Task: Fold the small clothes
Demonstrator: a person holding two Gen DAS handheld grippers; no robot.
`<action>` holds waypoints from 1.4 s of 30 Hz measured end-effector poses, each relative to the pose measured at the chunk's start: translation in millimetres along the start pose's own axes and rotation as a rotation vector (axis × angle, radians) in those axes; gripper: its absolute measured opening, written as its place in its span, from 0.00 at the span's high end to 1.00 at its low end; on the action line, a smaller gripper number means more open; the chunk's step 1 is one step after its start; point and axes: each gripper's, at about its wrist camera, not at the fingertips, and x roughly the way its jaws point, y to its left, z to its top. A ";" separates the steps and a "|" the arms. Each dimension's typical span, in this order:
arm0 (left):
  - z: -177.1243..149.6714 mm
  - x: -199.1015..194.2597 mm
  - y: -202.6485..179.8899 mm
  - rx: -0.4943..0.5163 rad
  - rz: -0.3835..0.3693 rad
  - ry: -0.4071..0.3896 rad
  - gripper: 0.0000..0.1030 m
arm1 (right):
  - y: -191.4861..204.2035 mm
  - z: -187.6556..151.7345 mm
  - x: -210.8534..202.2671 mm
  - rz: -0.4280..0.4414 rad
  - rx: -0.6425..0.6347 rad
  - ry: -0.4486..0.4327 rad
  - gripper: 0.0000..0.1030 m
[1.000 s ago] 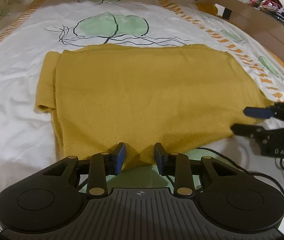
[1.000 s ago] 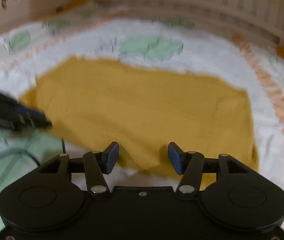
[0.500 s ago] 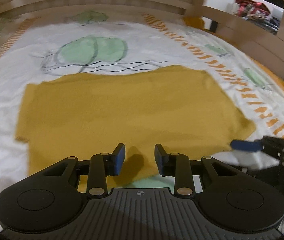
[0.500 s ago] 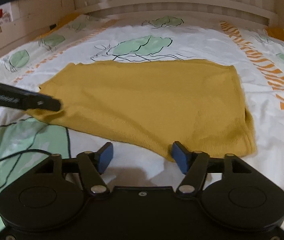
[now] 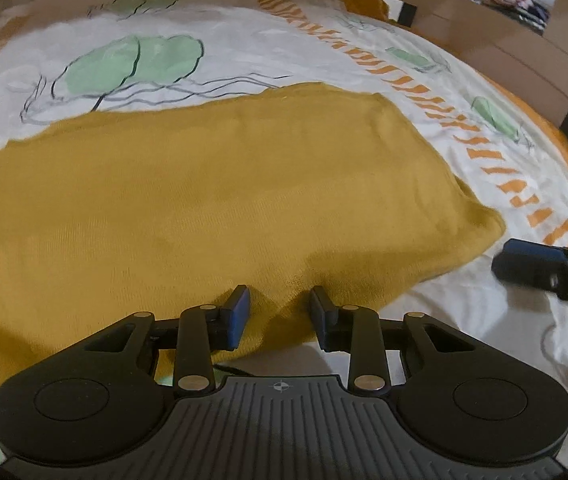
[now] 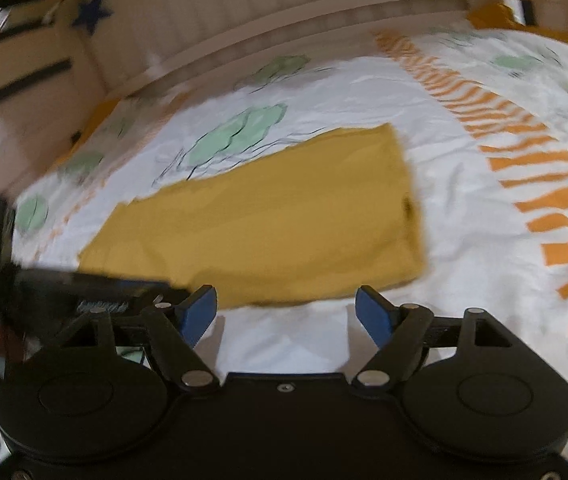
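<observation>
A mustard-yellow garment (image 5: pixel 219 200) lies folded flat on the printed bedsheet (image 5: pixel 243 40); it also shows in the right wrist view (image 6: pixel 284 224). My left gripper (image 5: pixel 279 316) is open over the garment's near edge, with cloth between the fingers but not pinched. My right gripper (image 6: pixel 286 314) is open and empty, just off the near edge above bare sheet. The right gripper shows at the right of the left wrist view (image 5: pixel 536 264). The left gripper appears blurred at the left of the right wrist view (image 6: pixel 95 284).
Wooden slatted bed rails (image 6: pixel 324 12) surround the mattress at the back and sides. A black cable (image 5: pixel 552 336) lies on the sheet near the right gripper. The sheet (image 6: pixel 524 200) has orange stripes and green leaf prints.
The right gripper has pulled back and lifted from the garment, and its view has tilted. The left gripper has shifted right along the near edge. Both stayed open.
</observation>
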 end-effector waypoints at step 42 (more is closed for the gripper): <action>71.2 0.0 44.9 -0.203 0.148 -0.116 0.68 | -70.2 51.1 109.1 0.283 0.094 -0.038 0.00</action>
